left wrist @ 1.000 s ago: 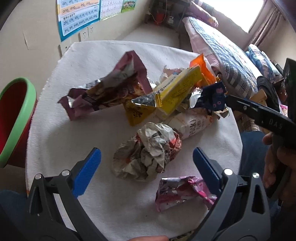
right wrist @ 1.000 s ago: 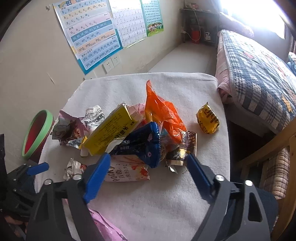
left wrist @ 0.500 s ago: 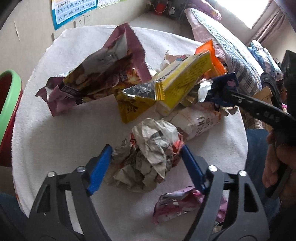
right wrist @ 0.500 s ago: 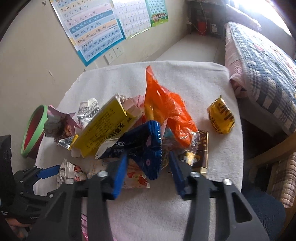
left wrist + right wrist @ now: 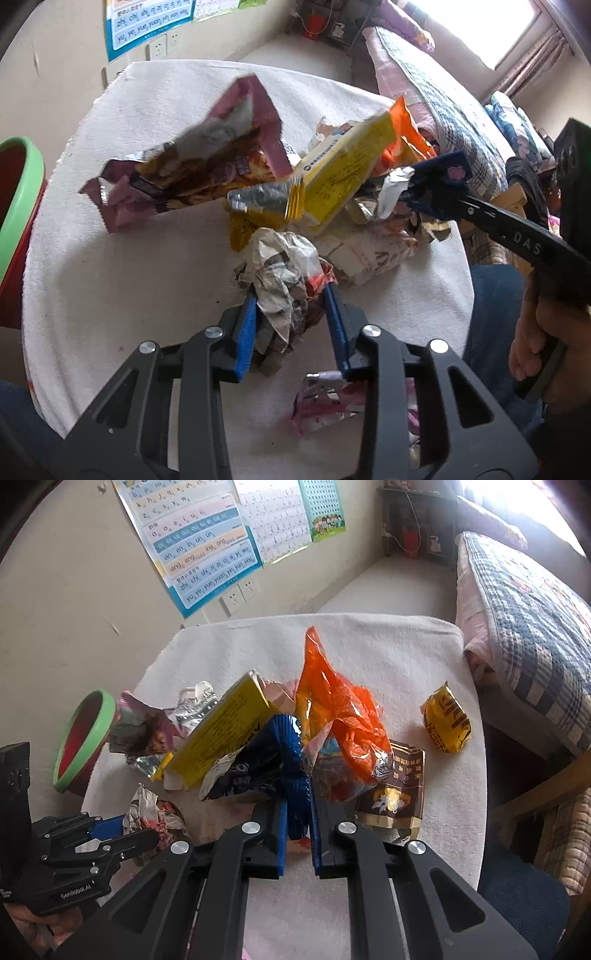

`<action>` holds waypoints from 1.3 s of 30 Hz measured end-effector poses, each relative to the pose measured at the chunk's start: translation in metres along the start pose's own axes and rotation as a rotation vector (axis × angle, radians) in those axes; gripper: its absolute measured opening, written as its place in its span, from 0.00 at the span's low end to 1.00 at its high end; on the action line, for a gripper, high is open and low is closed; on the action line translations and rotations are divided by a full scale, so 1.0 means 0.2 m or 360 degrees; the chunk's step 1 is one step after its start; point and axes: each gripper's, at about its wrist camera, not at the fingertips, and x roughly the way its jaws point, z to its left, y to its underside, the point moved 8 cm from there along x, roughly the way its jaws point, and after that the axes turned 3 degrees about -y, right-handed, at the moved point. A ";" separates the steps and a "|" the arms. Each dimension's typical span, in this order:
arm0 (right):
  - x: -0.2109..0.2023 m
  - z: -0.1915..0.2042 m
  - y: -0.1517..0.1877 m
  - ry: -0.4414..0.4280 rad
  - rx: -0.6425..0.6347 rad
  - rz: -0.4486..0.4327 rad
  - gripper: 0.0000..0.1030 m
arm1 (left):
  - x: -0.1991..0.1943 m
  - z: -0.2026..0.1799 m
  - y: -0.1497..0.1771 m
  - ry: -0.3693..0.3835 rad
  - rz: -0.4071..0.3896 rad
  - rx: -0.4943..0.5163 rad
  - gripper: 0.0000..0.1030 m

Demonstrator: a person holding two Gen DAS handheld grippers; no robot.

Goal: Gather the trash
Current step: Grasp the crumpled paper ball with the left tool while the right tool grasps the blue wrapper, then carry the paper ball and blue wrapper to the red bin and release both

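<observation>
Tongs both clamp light, soft trash: left gripper (image 5: 290, 325) squeezes crumpled paper wad (image 5: 284, 273), right gripper (image 5: 297, 830) pinches blue wrapper (image 5: 266, 768) at the pile's six o'clock edge.

My right tool (image 5: 298, 818) pinches the blue wrapper (image 5: 266, 764) between both pads. Orange bag (image 5: 332, 716) stands just behind it, yellow box (image 5: 221, 731) leans to its left. Gold packet (image 5: 446, 720) lies apart on the counter (image 5: 406, 646). Left tool (image 5: 110, 825) grips crumpled paper (image 5: 147, 808) at lower left
</observation>
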 end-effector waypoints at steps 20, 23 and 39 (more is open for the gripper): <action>-0.08 -0.01 0.06 -0.0063 0.0052 -0.0042 0.32 | -0.10 0.10 0.06 -0.0031 -0.0047 -0.0086 0.34; -0.09 0.00 0.06 -0.0060 0.0041 -0.0062 0.37 | -0.10 0.10 0.06 -0.0030 -0.0042 -0.0088 0.34; -0.06 0.04 0.00 -0.0014 -0.0069 -0.0083 0.43 | -0.08 0.12 0.06 -0.0040 -0.0047 -0.0085 0.34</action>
